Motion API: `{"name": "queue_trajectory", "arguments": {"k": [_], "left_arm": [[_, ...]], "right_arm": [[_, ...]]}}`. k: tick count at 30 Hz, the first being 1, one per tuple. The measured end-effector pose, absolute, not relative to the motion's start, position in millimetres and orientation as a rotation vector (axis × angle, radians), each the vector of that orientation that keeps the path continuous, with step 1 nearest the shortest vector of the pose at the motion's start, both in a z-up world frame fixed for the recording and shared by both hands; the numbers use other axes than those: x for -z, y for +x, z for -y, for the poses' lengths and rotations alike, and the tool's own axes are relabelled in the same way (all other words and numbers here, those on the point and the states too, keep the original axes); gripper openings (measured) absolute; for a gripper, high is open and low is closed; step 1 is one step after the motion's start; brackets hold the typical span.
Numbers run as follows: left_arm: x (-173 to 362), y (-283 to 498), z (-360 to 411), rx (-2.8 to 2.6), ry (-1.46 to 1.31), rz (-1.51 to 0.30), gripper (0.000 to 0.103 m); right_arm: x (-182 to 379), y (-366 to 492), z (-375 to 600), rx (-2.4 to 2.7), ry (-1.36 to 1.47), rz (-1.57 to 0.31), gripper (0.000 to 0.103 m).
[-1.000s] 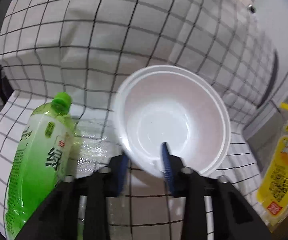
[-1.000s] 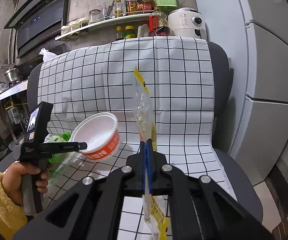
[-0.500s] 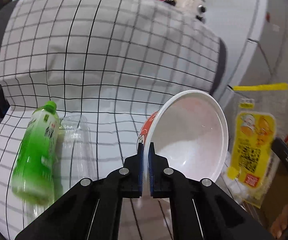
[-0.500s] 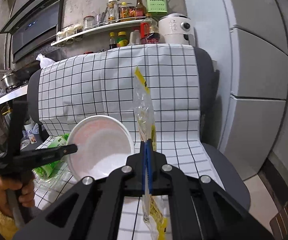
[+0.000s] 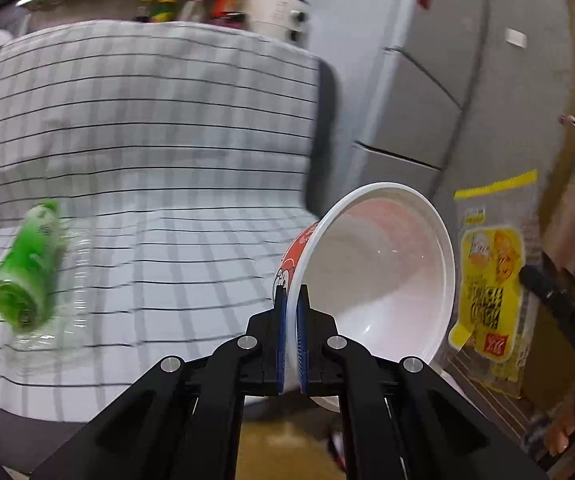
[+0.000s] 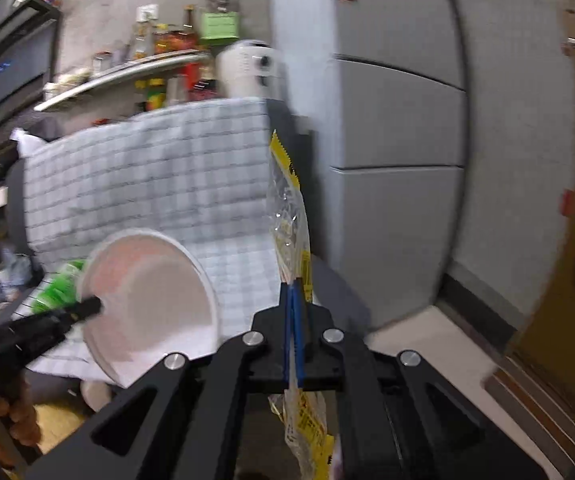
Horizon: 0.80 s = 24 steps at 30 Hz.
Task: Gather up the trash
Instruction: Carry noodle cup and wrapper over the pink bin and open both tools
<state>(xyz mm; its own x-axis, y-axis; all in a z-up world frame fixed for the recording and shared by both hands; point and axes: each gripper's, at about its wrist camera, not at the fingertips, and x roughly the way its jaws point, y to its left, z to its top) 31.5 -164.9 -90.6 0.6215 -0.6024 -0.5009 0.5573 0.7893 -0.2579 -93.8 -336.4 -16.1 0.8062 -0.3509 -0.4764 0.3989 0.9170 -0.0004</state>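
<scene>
Left gripper (image 5: 291, 300): black linkage arms, blue pads, pinched tight on the rim wall of the bowl (image 5: 383, 276), one pad inside, one outside. Bowl held tipped on its side, mouth facing the camera, clear of the seat.

Bowl: round disposable noodle bowl, smooth white interior, rolled rim, red printed outside with a cartoon face; lettering unreadable.

Right gripper (image 6: 295, 292): same build, blue pads pressed together on the wrapper (image 6: 291, 216), which stands upright above the pads and hangs below them.

Wrapper: flat, clear crinkled plastic pouch, yellow serrated top strip, yellow label panel with black characters and a small red square mark; text too blurred to read.

Green bottle (image 5: 27, 264): plastic, lying on its side on the seat, well left of the bowl; label blurred. Clear plastic cup (image 5: 67, 276) just beside it, also lying down.

Checked cloth (image 5: 159, 128): white fabric with black grid lines, draped over the seat and back of a dark grey chair (image 5: 327, 128).

Beyond: grey refrigerator (image 6: 403, 120); shelf (image 6: 127, 72) of bottles and jars; white appliance (image 6: 247, 64).
</scene>
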Motion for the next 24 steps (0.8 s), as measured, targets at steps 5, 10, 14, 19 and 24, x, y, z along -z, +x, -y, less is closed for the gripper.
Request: {"name": "queue_trajectory", "arguments": {"k": [5,10,14,19,24], "left_arm": [[85.8,7.0,204.1,0.777,-0.034,-0.603,0.005],[87.5,-3.6,231.2,0.816,-0.003,-0.612,0.005],[94.1,-0.5,245.3,0.813,0.026,-0.631,0.005],[103.7,5.0,256.1,0.796,0.047,-0.659,0.005],[110.4,8.4,263.9,0.791,0.060,-0.686,0.005]], "right_arm": [[37.8,-138.7,369.8,0.541,0.145,-0.539,0.002],[64.7,-161.4,398.6,0.624,0.201,-0.566,0.002],[89.8,-162.9,413.1,0.684,0.191,-0.610,0.002],[123.7,-152.3,425.5,0.726,0.169,-0.696,0.002],[149.9,-141.5,435.8,0.695,0.202,-0.797,0.056]]}}
